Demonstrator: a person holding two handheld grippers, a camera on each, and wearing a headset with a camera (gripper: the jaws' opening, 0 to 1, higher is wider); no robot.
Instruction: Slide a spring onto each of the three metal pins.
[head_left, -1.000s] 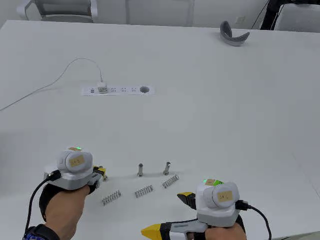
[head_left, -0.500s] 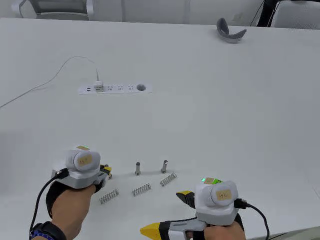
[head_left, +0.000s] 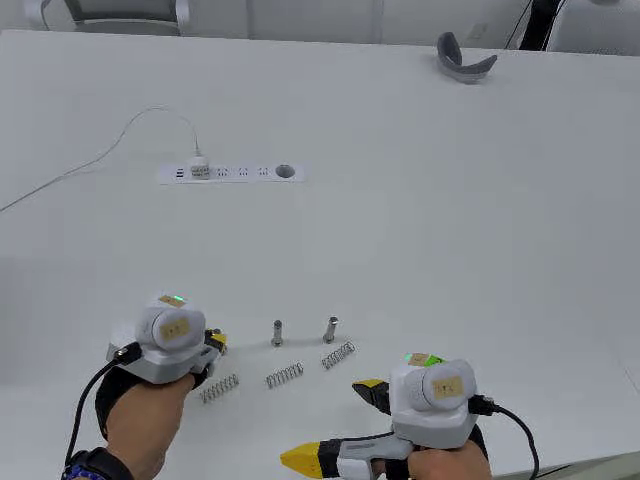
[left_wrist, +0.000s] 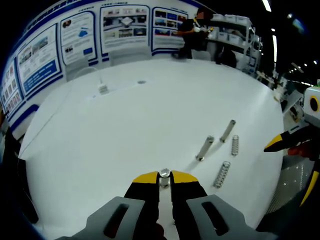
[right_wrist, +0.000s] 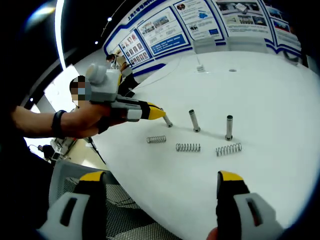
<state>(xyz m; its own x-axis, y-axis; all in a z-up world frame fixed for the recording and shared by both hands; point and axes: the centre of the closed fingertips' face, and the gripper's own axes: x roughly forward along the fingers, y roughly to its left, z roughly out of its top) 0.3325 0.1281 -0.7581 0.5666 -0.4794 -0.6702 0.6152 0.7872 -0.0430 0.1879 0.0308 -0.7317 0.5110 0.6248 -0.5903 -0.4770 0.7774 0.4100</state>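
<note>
My left gripper (head_left: 216, 343) (left_wrist: 164, 181) is shut on a short metal pin (left_wrist: 164, 175), held low over the white table; the right gripper view shows that pin (right_wrist: 167, 120) tilted at the yellow tips. Two more pins (head_left: 277, 332) (head_left: 330, 328) stand upright to its right. Three springs lie in a row in front of them: left (head_left: 219, 388), middle (head_left: 285, 375), right (head_left: 339, 355). My right gripper (head_left: 335, 422) (right_wrist: 160, 177) is open and holds nothing, near the table's front edge, pointing left toward the springs.
A white power strip (head_left: 232, 173) with a plugged cable lies mid-table. A grey curved object (head_left: 465, 58) rests at the far right. The table's front edge (head_left: 560, 465) runs just behind my right gripper. People stand in the background beyond the table (left_wrist: 195, 20).
My left gripper, still holding the pin, has edged slightly right toward the two standing pins. The right gripper has stayed put; the head camera shifted a little.
</note>
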